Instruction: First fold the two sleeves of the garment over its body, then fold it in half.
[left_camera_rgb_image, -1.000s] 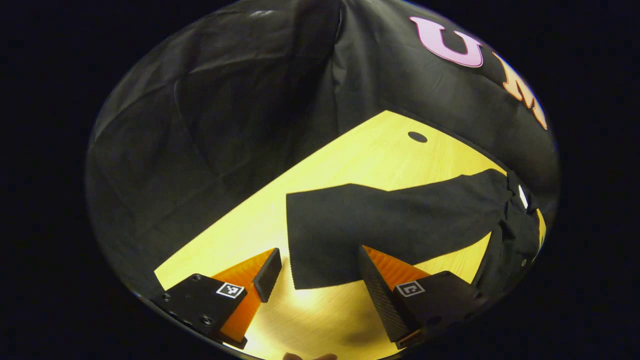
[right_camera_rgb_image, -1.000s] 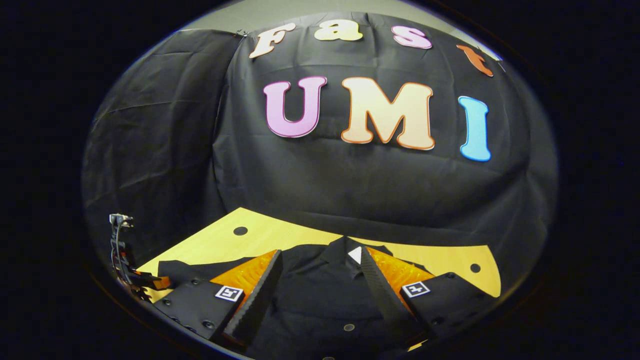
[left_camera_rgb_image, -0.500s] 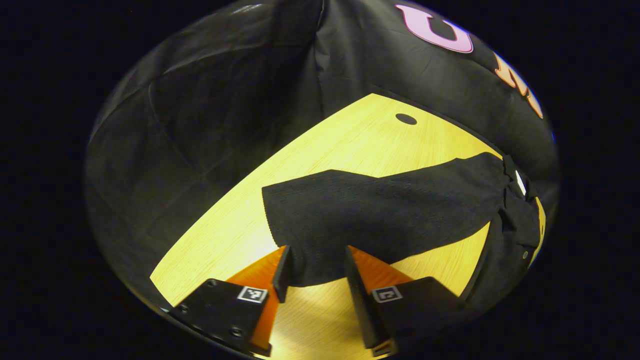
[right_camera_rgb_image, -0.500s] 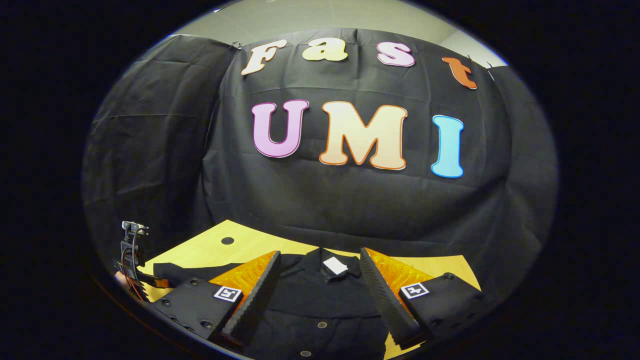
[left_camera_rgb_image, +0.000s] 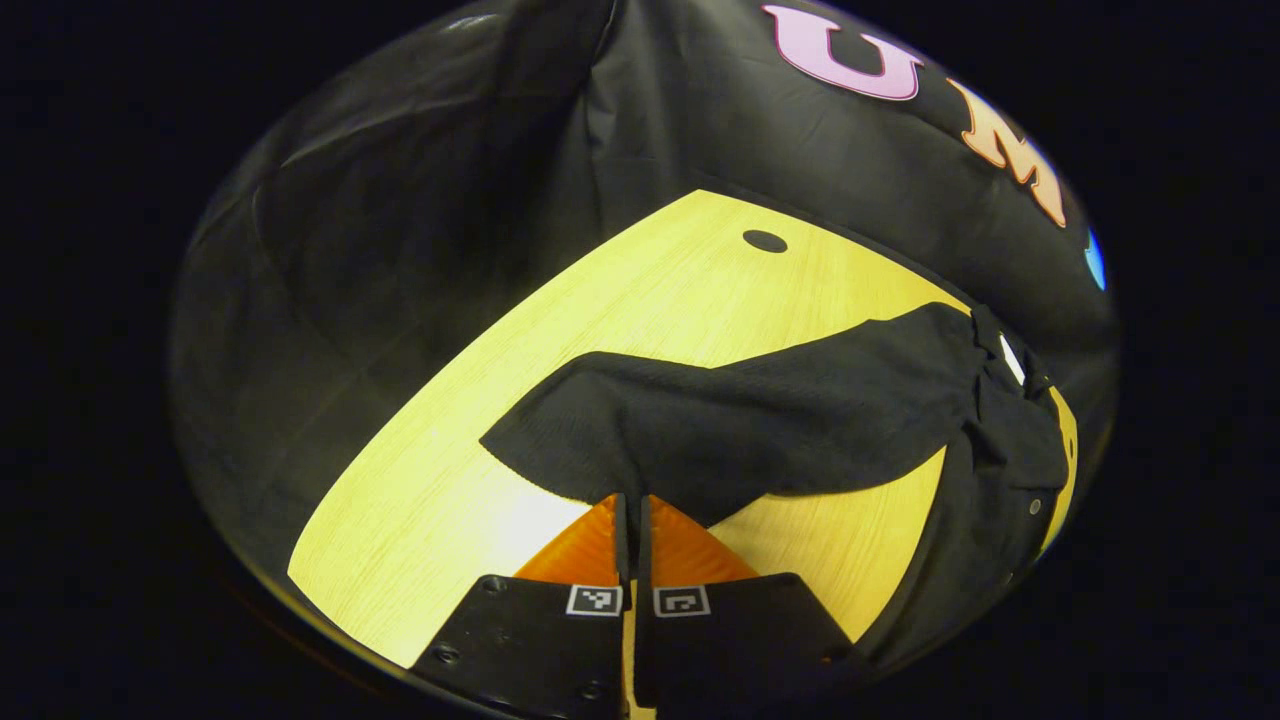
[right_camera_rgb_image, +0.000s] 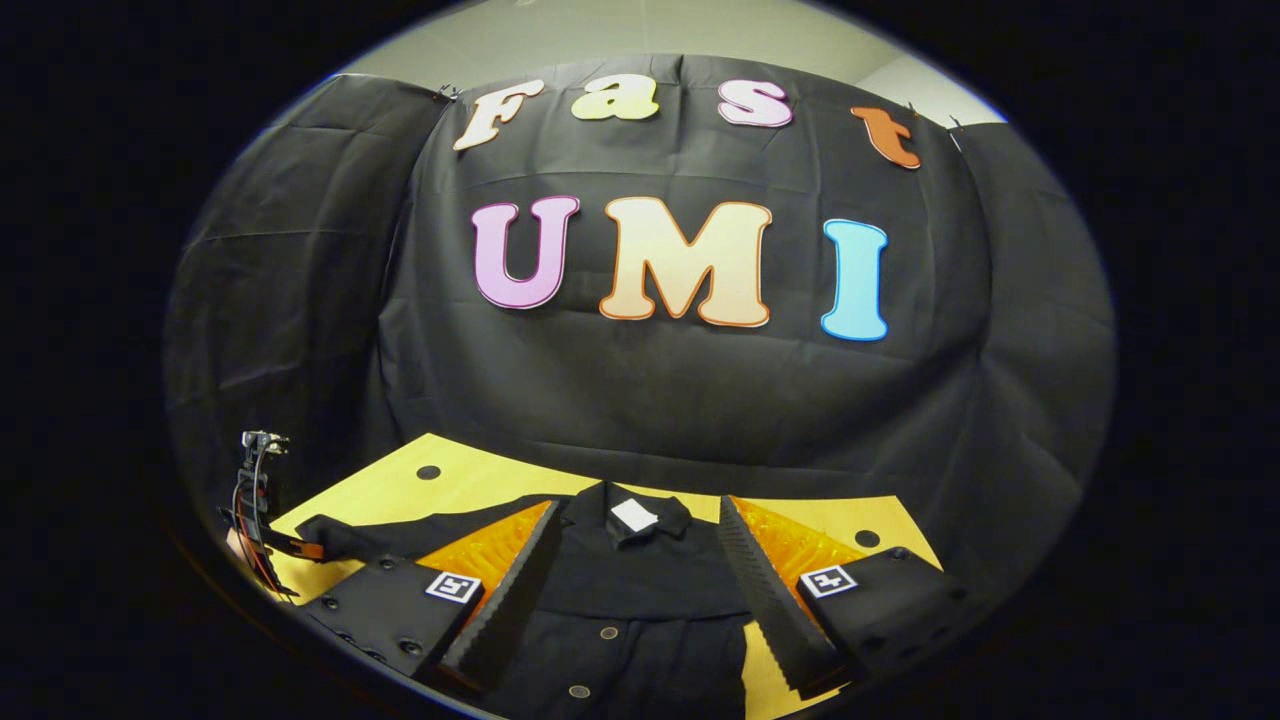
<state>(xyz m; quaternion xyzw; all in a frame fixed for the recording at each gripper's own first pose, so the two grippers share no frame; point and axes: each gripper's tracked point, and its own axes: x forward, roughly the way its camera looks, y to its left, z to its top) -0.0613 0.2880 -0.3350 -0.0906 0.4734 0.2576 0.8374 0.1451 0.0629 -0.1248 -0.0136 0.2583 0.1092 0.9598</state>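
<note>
A black button-up shirt (right_camera_rgb_image: 640, 590) lies spread on the yellow wooden table (left_camera_rgb_image: 440, 500), its collar with a white label (right_camera_rgb_image: 632, 515) at the far side. In the left gripper view one sleeve (left_camera_rgb_image: 760, 420) stretches from the shirt's body (left_camera_rgb_image: 1010, 480) towards me. My left gripper (left_camera_rgb_image: 632, 503) is shut on the sleeve's cuff edge, which bulges up off the wood. The right gripper view also shows the left gripper (right_camera_rgb_image: 262, 520), at the sleeve's end. My right gripper (right_camera_rgb_image: 640, 600) hovers open above the shirt's button front, nothing between its fingers (right_camera_rgb_image: 510, 590).
The table has a round dark hole (left_camera_rgb_image: 764, 241) near its back left corner and another (right_camera_rgb_image: 867, 538) at the back right. Black cloth walls close in behind and at the left. Bare wood (left_camera_rgb_image: 700, 300) lies around the sleeve.
My left gripper closed from wide open onto the sleeve's cuff, and the cuff has risen off the table. My right gripper stayed open and drew back slightly over the shirt.
</note>
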